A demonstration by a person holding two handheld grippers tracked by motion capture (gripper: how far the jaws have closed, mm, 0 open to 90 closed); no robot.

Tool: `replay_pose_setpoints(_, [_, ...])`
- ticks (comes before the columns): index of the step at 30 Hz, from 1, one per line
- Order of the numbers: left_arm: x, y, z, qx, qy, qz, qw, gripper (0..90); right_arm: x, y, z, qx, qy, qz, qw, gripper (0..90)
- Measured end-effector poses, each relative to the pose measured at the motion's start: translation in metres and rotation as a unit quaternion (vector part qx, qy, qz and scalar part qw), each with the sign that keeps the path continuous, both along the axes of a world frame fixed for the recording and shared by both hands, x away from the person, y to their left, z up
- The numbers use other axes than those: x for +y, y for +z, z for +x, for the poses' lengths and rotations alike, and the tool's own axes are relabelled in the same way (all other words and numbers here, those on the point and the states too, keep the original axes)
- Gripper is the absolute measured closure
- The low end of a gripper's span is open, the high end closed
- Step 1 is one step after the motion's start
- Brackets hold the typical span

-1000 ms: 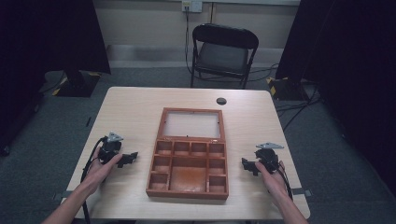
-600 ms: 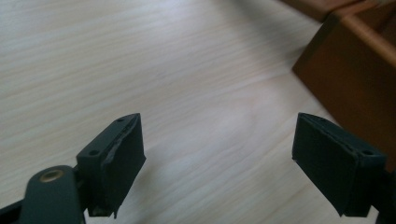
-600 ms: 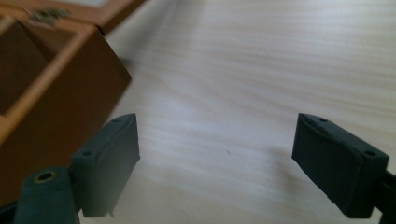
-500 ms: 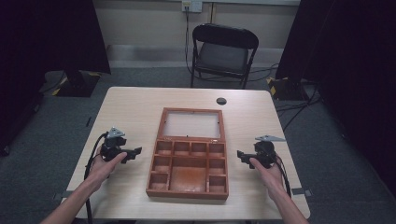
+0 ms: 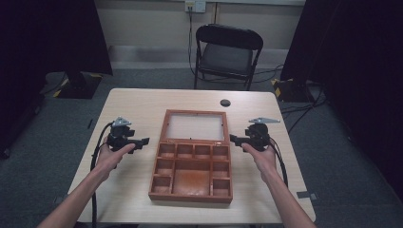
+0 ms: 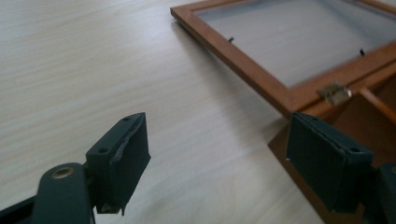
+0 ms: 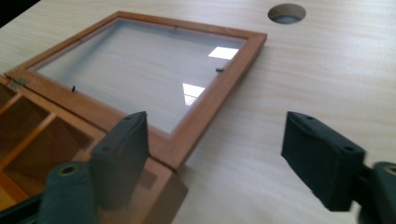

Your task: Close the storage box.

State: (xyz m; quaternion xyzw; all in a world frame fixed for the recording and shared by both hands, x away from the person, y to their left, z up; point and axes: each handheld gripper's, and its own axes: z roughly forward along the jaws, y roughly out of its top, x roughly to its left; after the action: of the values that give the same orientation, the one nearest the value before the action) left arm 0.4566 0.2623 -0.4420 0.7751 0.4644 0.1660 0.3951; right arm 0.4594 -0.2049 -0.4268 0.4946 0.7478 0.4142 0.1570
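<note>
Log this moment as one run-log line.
left gripper: open, jaws just closing, empty | right gripper: open, jaws just closing, empty | wooden box: lid flat open, between grippers

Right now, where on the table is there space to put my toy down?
The table is bare behind the wooden box, except for a small round hole. The front corners beside the box are free too. It is tight between the box and the left gripper and right gripper.

Black folding chair (image 5: 229,52), grey carpet (image 5: 43,152)
</note>
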Motion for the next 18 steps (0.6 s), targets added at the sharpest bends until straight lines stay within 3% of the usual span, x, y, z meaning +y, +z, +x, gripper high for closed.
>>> replay_pose_setpoints(2, [-0.005,0.007,0.009,-0.006,-0.008,0.008,0.9999,21.0,0.005,0.006,0.009,-0.004,0.003,0.001,1.0000,23.6])
replay_pose_setpoints(8, [-0.017,0.012,0.026,-0.010,-0.007,-0.005,0.9999,22.4,0.017,0.009,0.033,0.006,0.010,-0.007,0.9999,21.6])
replay_pose_setpoints(9, [-0.021,0.009,0.032,-0.008,-0.001,-0.022,0.9997,23.4,0.018,0.005,0.038,0.012,0.007,-0.002,0.9999,21.3])
replay_pose_setpoints(11, [-0.022,0.008,0.033,-0.010,0.000,-0.027,0.9996,24.1,0.019,0.000,0.040,0.017,0.006,0.000,0.9998,21.2])
replay_pose_setpoints(12, [-0.027,0.003,0.036,-0.001,-0.008,-0.041,0.9991,24.0,0.021,-0.009,0.045,0.037,0.008,-0.003,0.9993,18.9])
replay_pose_setpoints(13, [-0.027,0.003,0.036,-0.001,-0.008,-0.041,0.9991,24.0,0.021,-0.009,0.045,0.037,0.008,-0.003,0.9993,18.9])
replay_pose_setpoints(15, [-0.033,0.000,0.037,-0.001,-0.014,-0.015,0.9998,24.0,0.022,-0.018,0.049,0.058,0.012,0.003,0.9983,18.6])
replay_pose_setpoints(18, [-0.038,-0.006,0.038,0.018,-0.021,-0.012,0.9995,21.9,0.026,-0.027,0.050,0.075,0.013,-0.008,0.9971,17.4])
